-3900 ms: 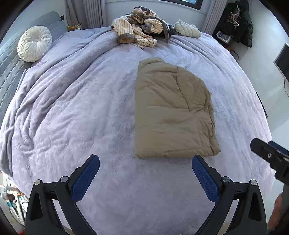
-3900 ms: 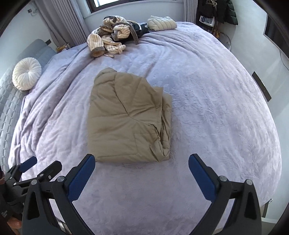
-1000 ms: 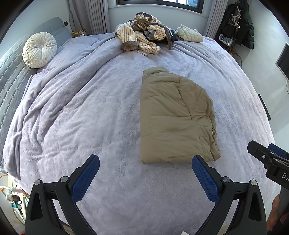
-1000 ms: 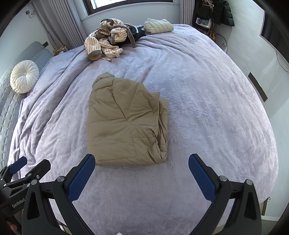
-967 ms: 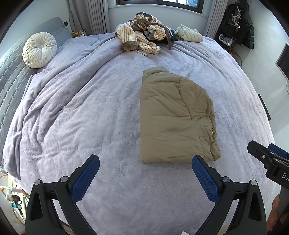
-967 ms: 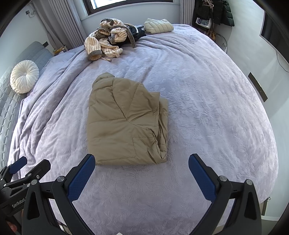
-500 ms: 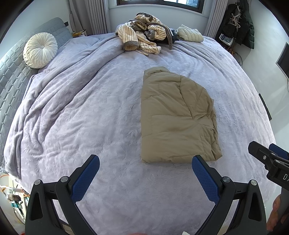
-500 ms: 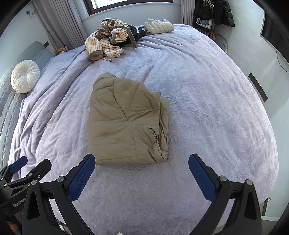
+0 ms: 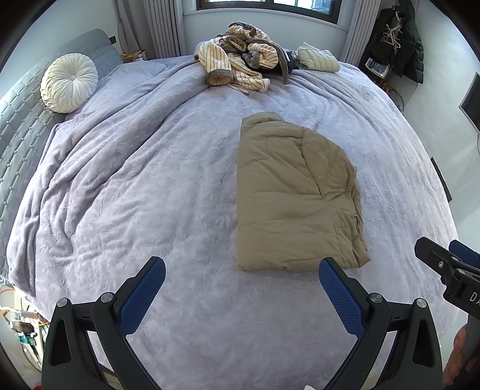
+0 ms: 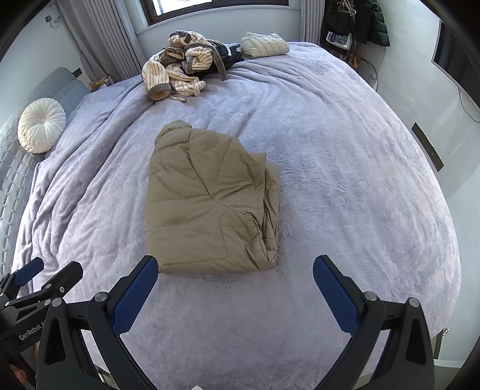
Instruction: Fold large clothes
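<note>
White print "GenRobot A…" on the black body of the left gripper [image 10: 39, 277], lower-left corner of the right wrist view; rest of the word cut off. White "D" plus part of a next letter on the right gripper [image 9: 450, 258] body, right edge of the left wrist view. No other text legible.

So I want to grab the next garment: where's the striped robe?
The striped robe lies heaped at the bed's far edge under the window, beyond the folded tan jacket, left of a folded cream jacket.
</note>
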Tool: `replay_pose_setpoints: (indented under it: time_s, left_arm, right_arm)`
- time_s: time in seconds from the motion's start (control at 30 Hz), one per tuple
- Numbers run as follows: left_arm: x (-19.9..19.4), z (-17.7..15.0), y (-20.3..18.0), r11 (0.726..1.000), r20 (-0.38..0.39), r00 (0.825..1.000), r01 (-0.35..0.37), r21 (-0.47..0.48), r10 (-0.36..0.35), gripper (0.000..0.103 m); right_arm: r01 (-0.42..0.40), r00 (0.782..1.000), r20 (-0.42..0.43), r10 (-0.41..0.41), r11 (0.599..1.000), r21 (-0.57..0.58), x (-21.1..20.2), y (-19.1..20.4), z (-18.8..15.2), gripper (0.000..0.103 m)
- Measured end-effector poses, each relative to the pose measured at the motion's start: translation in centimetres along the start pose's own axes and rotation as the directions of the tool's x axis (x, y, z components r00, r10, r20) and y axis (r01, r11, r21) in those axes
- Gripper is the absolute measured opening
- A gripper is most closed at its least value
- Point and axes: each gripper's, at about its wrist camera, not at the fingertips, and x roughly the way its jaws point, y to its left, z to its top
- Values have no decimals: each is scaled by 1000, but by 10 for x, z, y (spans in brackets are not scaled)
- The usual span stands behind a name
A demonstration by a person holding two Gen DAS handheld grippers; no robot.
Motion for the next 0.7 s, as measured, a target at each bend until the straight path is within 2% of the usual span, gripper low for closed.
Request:
replay_pose_setpoints:
  time_s: [0.27, 0.7]
  left_arm:
    - [-1, -2, 1, 1000, 0, 1000, -2, -1, 2, 102]
    - [-4, 2, -1, 1000, 20, 1000, 11, 14, -12, 102]
  right_arm:
    - [35, 999, 23, -35, 999, -29, -6, 5, -3, 103]
    - [36, 999, 23, -35, 999, -29, -6, 6, -4, 103]
